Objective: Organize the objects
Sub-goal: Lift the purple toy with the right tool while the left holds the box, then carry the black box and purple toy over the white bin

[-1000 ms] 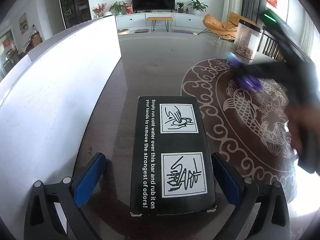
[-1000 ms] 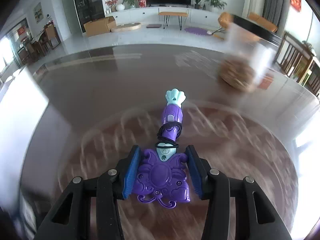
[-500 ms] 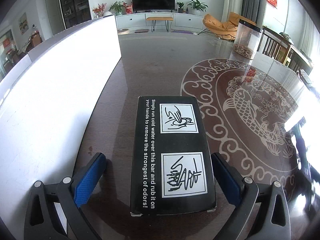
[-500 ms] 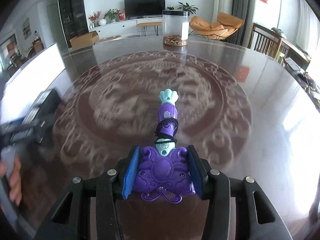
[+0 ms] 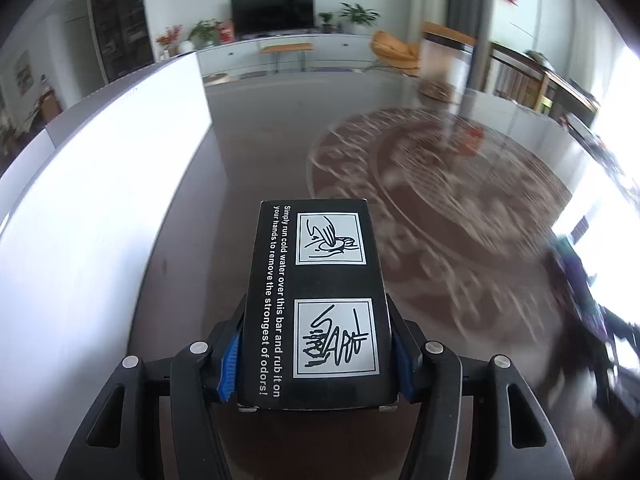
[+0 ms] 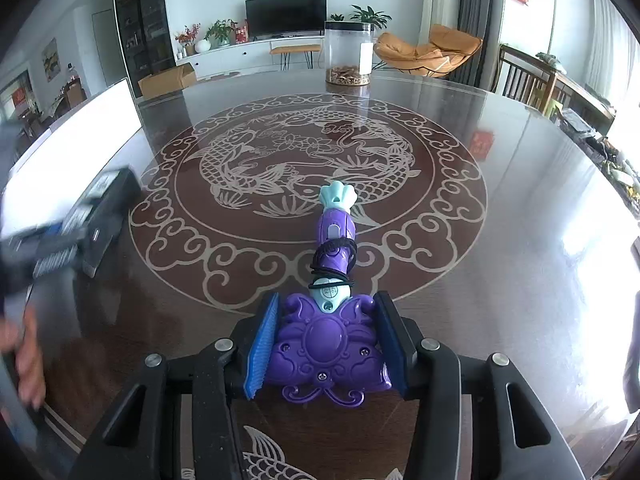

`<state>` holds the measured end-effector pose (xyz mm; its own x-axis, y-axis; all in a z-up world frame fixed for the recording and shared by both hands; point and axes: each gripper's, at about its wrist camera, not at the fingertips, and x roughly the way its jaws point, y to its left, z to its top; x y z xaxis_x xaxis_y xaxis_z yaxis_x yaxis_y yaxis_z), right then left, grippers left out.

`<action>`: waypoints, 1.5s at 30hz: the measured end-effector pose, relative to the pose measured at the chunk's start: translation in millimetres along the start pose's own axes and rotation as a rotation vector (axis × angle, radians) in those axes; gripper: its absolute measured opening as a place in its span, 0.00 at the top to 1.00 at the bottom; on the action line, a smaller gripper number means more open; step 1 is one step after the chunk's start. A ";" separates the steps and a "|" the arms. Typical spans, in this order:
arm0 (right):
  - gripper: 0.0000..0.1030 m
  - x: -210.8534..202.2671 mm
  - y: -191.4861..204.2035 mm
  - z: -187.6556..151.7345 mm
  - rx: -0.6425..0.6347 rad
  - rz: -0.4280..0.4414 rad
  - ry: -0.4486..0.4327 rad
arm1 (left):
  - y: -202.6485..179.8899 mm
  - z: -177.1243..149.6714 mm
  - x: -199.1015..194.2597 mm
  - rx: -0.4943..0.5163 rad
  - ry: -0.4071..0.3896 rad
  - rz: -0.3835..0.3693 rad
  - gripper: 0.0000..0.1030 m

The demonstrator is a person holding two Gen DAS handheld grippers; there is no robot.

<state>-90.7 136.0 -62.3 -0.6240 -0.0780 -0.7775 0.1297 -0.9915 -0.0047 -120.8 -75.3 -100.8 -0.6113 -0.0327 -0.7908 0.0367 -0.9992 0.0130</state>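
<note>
A black box (image 5: pixel 332 240) with white print and two line drawings lies lengthwise between the blue pads of my left gripper (image 5: pixel 316 320). Its jaws are closing, and both pads press on the box's long sides. From the right wrist view the same box (image 6: pixel 104 208) shows at the left, blurred, with a person's hand (image 6: pixel 24 356) below it. My right gripper (image 6: pixel 329 304) is shut on the wide base of a purple toy (image 6: pixel 326 340). The toy's purple stem, wrapped in a black cord, ends in a teal shell tip (image 6: pixel 336 196) that points away over the table.
The dark glossy table (image 6: pixel 520 240) carries a round carp pattern (image 6: pixel 304 152). A tall white panel (image 5: pixel 100 200) stands along the left side. A clear jar (image 6: pixel 347 54) with brown contents sits at the far edge. Wooden chairs (image 6: pixel 528 80) stand to the right.
The left jaws went from wide open to closed on the black box, and that view has shifted with the box. The right gripper swung across the table with the toy, then stopped.
</note>
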 end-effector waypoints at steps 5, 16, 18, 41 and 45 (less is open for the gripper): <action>0.52 1.6 -0.3 0.8 -0.002 0.001 0.001 | -11.4 -27.9 -22.6 0.047 -0.010 -0.032 0.41; 0.28 5.5 0.3 1.0 -0.005 0.000 0.021 | -15.3 -21.3 -10.9 0.054 0.040 -0.047 0.00; 0.26 5.9 0.1 1.0 -0.007 0.004 0.024 | -13.6 -22.2 -11.8 0.055 0.040 -0.047 0.00; 0.27 8.4 -0.3 4.7 -0.015 0.010 0.031 | -13.3 -22.7 -11.2 0.058 0.040 -0.049 0.01; 0.57 7.5 -4.0 15.0 -0.006 0.062 0.060 | -17.5 -21.9 -20.8 0.095 -0.004 -0.062 0.44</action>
<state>-107.4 137.8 -58.7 -0.5677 -0.1324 -0.8125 0.1716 -0.9843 0.0405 -91.4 -56.7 -98.0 -0.6133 0.0292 -0.7893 -0.0759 -0.9969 0.0221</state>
